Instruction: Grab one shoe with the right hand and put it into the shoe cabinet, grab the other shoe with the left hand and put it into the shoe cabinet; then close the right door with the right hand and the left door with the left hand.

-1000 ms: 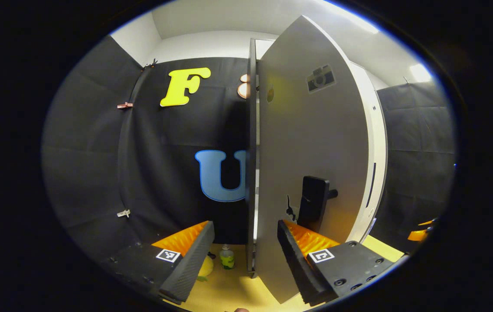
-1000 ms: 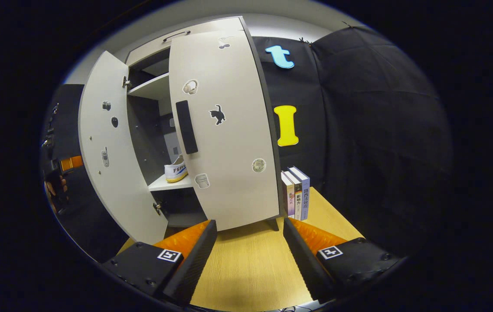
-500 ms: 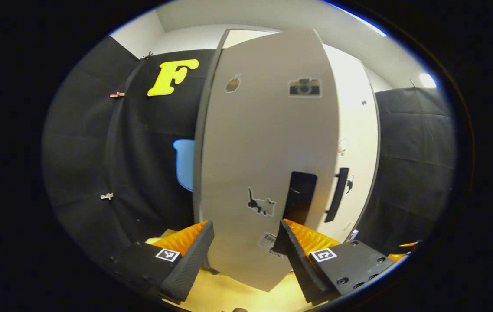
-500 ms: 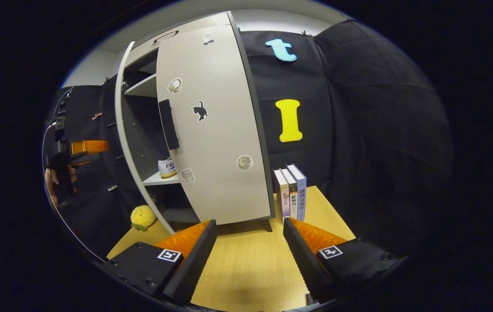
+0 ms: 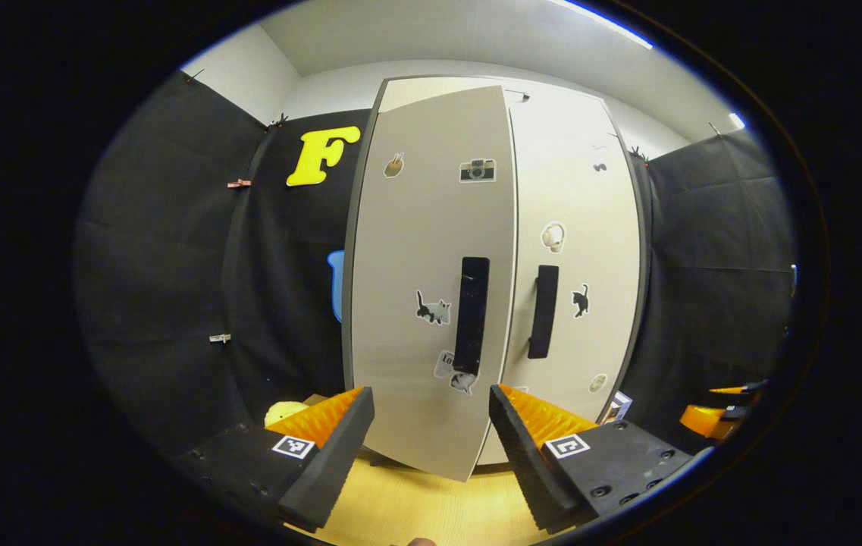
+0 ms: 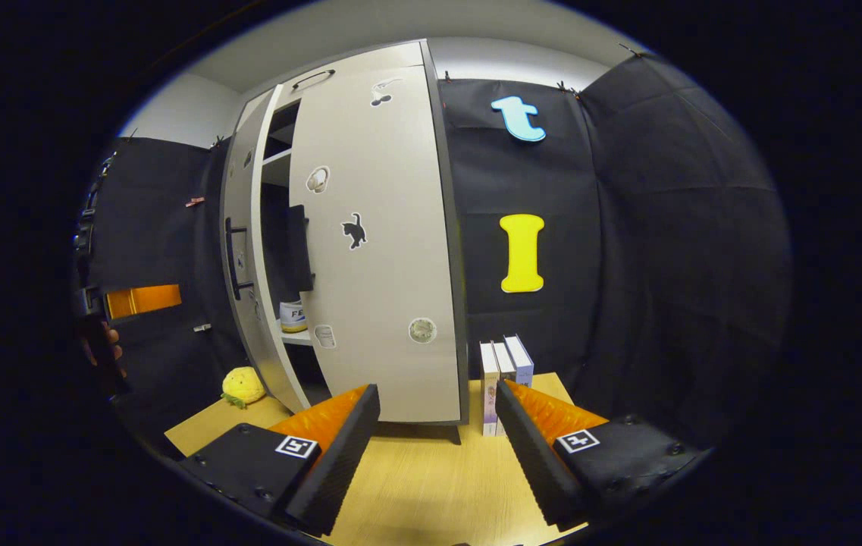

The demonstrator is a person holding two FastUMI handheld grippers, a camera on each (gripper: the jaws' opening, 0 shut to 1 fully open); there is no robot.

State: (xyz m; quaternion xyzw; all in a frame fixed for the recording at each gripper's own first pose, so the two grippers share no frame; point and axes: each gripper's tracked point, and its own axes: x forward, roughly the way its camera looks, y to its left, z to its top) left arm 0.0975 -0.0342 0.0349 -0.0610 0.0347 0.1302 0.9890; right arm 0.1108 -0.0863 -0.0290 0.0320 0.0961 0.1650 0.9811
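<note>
Booth: your wooden table (image 6: 431, 485) carries the shoe cabinet (image 6: 400, 61).
Left door (image 5: 431, 303): slightly ajar.
Right door (image 6: 377, 250): closed.
Left gripper (image 5: 431, 440): released, empty.
Right gripper (image 6: 437, 444): released, empty.

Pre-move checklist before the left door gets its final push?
1. Left door fully shut: not ok, a gap remains, seen in the right gripper view.
2. Right door shut: cannot tell, looks flush or nearly so.
3. Shoe on the shelf, clear of the closing door: ok.
4. Left tongs open and holding nothing: ok.
5. Right tongs open, back from the cabinet: ok.
6. Second shoe inside: cannot tell.
</note>
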